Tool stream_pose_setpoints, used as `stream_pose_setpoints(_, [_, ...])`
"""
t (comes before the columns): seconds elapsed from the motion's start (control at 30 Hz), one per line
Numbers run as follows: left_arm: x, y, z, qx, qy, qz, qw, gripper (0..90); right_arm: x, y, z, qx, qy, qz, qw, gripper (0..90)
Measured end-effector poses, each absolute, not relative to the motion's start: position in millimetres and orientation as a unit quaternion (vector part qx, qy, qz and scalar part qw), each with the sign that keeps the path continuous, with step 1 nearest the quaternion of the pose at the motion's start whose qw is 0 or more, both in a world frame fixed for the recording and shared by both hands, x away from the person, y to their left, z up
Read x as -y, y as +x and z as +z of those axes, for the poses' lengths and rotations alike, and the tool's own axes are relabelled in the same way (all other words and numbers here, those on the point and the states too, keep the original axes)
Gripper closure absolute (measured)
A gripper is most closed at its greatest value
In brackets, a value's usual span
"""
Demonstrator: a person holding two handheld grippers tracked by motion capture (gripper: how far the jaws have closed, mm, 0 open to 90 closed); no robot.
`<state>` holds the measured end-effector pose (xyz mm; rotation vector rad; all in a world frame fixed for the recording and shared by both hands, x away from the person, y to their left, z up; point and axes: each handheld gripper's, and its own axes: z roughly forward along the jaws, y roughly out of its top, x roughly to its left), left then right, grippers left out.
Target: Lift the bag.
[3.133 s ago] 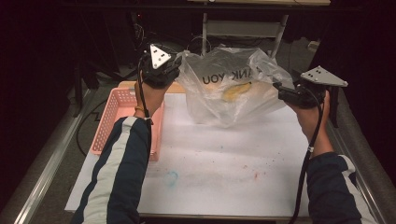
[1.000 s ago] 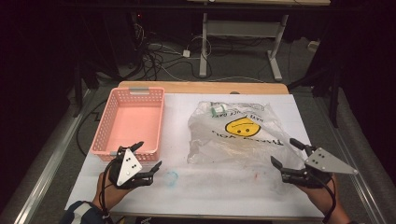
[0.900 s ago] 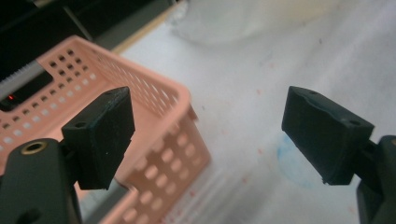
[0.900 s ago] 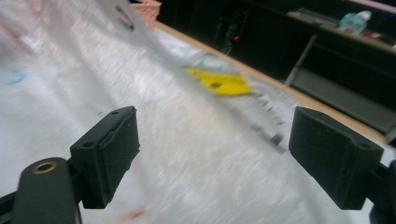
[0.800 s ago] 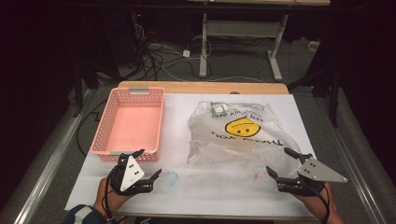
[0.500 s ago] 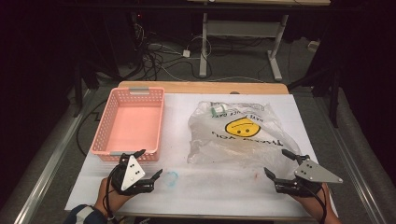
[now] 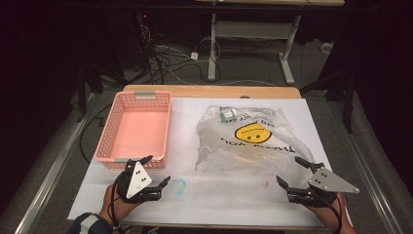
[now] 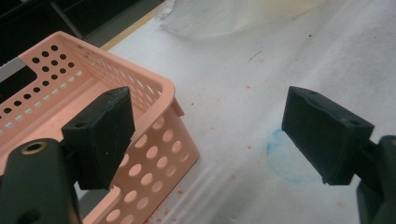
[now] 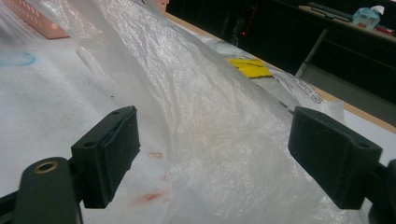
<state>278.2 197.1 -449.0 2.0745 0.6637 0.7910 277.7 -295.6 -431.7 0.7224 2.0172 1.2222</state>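
Notably, left gripper [image 7: 155, 171]: fingers [image 8: 100, 135] stood wide apart, held nothing, just beside the pink basket [image 7: 134, 127].
Right gripper [image 7: 295, 171]: fingers [image 9: 109, 151] spread wide, empty, at the plastic bag's [image 7: 248, 141] near edge.
Bag: flat on the counter [image 7: 229, 200], right of the basket; yellow smiley; writing unreadable.
Basket: empty.

Pink perforated basket [image 7: 134, 127]; clear bag [image 7: 248, 141], yellow smiley print.
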Motion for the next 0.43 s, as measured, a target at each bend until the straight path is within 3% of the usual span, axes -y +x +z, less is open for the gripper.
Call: stream_pose_setpoints(0.43, [-191.5,281.0,-449.0,-0.256,0.824,0.307,0.402,16.8,297.1,275.2,-431.1,-0.770,0.280,0.463,0.337,17.4])
